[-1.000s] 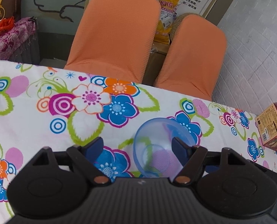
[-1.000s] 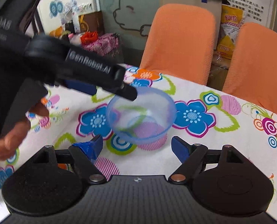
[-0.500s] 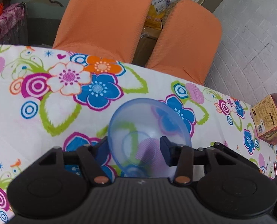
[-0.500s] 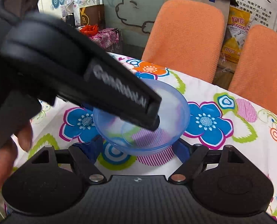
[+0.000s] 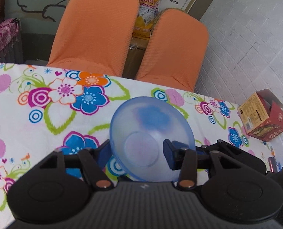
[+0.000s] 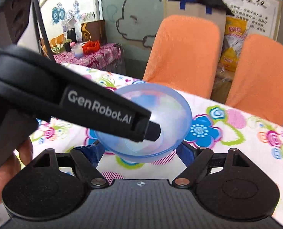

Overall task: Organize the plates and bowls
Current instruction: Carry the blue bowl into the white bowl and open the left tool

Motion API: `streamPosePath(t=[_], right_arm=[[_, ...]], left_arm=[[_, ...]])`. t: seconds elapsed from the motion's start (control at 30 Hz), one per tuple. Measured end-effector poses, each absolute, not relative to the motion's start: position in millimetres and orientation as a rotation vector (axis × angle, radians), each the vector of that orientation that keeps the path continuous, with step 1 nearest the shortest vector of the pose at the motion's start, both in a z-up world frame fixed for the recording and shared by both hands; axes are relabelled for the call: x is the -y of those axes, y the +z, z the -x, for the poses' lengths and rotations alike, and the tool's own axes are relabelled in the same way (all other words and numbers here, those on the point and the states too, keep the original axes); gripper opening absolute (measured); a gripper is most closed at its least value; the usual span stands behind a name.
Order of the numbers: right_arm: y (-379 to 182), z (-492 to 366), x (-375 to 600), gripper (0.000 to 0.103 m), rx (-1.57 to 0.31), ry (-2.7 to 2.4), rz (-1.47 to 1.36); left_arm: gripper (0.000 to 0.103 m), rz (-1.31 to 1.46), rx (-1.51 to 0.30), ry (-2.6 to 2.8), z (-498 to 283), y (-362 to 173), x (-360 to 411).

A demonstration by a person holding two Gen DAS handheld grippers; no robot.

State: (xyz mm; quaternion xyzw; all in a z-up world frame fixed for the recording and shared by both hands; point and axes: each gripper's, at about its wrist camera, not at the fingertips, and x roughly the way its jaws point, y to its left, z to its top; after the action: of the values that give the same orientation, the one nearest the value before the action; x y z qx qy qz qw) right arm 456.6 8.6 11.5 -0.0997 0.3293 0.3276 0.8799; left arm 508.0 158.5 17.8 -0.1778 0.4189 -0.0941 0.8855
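Jaws of the left gripper [image 5: 139, 153] are clamped on the rim of the blue bowl [image 5: 151, 131], tilted and lifted off the flowered surface [image 5: 17, 118]. Right gripper [image 6: 139, 153] jaws stand apart beneath it. No stack or plates show; most sorting seems left.

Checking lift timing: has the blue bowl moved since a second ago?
Yes. The blue bowl has risen and tilted off the floral tablecloth, pinched by the left gripper.
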Motion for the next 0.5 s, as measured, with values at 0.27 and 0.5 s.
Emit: streamPosePath(t=[0.27,0.5], right_arm=[[49.1,-351.3,43.7,0.069,-0.601,0.568,0.261],[51.3,-278.2,107.0,0.069,-0.595,0.49,0.228]], left_arm=[[0.053,0.401,-0.838,-0.317,-421.1,57.4,-108.0],[0.057,0.319,-0.839,-0.434,-344.8,62.9,-41.7]])
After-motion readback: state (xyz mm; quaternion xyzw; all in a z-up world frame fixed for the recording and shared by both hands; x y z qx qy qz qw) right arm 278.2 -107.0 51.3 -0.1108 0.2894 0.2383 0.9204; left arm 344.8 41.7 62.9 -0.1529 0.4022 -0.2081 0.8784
